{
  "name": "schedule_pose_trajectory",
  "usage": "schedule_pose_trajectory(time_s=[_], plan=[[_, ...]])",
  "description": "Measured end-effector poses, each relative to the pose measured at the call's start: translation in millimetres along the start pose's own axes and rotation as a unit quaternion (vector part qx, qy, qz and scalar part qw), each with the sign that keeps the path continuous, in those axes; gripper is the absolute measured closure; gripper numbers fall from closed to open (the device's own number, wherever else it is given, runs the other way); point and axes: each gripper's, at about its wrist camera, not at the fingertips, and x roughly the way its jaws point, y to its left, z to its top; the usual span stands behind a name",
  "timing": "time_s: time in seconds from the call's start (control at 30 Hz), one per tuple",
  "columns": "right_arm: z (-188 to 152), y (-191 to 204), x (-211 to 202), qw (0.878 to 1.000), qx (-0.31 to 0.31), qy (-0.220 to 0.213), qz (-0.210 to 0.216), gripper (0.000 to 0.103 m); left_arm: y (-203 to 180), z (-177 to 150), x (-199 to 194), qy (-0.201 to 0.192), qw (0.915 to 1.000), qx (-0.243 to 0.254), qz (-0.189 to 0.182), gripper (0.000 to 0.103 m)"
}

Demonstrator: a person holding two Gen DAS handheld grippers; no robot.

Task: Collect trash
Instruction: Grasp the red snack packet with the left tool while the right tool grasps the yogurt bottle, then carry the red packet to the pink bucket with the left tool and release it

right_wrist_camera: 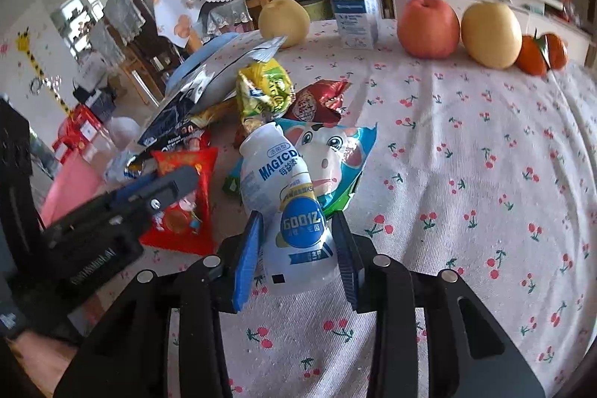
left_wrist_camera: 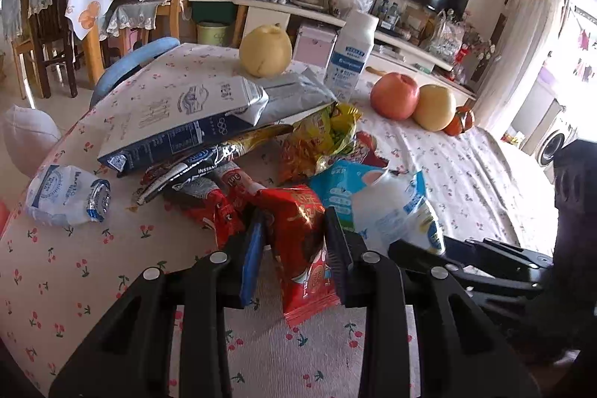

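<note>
Bench, cherry-print cloth, one heap of trash left of centre. Left tongs: jaws set either side of the red packet, pads close against it and apparently gripping, though contact on the far pad cannot be confirmed. Right tongs: jaws astride the lower body of the white bottle, seemingly closed on it; the bottle lies across the blue cow wrapper. Also in heap: milk carton, yellow wrapper, black sachet, crushed bottle. Not trash: two pears, apple, oranges, upright carton. Risks, as judged: the packet is slick foil held near one end and may slide out on lifting; the bottle is rounded and tapering, so it may pivot or squirt free. The cow wrapper under it may drag along. The two tongs sit near each other and could collide.
</note>
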Motion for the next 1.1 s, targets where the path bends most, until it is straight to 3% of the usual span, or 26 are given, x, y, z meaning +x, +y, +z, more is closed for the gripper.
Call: schedule_pose_trajectory(time_s=[0.17,0.47,0.83,1.1], plan=[[-0.5,3.6,-5.0,1.0,-0.01,-0.012,-0.008,0.064,6.2,2.9,-9.4,-0.01,0.9998,-0.004,-0.015,0.07],[-0.1,5.3,-15.1,0.999,0.002,-0.03,0.015,0.065,19.3,7.2,-34.2,-0.044,0.9986,-0.002,-0.03,0.07],[-7.1,19.6,-22.0,0.994,0.048,-0.025,0.099,0.065,54.0,18.8,-70.3,-0.091,0.9952,-0.027,-0.023,0.07],[-4.9,54.4,-26.7,0.984,0.074,-0.028,0.159,0.065,86.3,21.6,-99.1,-0.119,0.9916,-0.047,-0.012,0.071]])
